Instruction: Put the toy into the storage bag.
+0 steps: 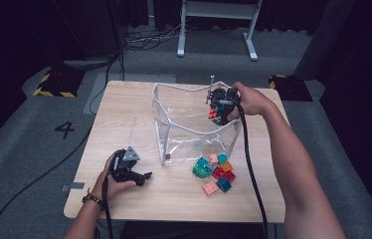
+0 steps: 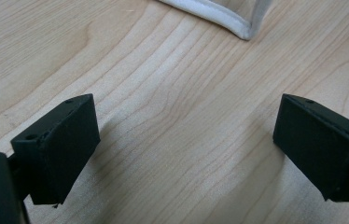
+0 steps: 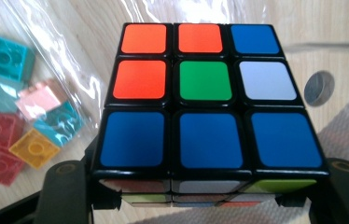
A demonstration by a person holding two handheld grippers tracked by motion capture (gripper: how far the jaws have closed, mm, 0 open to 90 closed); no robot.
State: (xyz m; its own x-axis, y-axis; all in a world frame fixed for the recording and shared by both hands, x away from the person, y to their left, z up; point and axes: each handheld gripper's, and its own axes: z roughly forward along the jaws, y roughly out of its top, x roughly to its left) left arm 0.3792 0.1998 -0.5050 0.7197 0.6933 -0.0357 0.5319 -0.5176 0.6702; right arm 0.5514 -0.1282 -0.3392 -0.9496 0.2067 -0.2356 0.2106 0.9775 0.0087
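Right gripper view: cube (image 3: 205, 93) hides its jaws' tips.

My right gripper (image 1: 222, 110) holds a cube (image 1: 217, 114) over the far right edge of the clear bag (image 1: 184, 117), which stands open on the table (image 1: 124, 114) with its white rim up. My left gripper (image 1: 133, 173) rests low near the table's front left, jaws apart and pointing right, nothing between them. A cluster of bricks (image 1: 215, 173), teal, red, pink and orange, lies just in front of the bag. Cables run across the grey floor (image 1: 20, 149) beyond.
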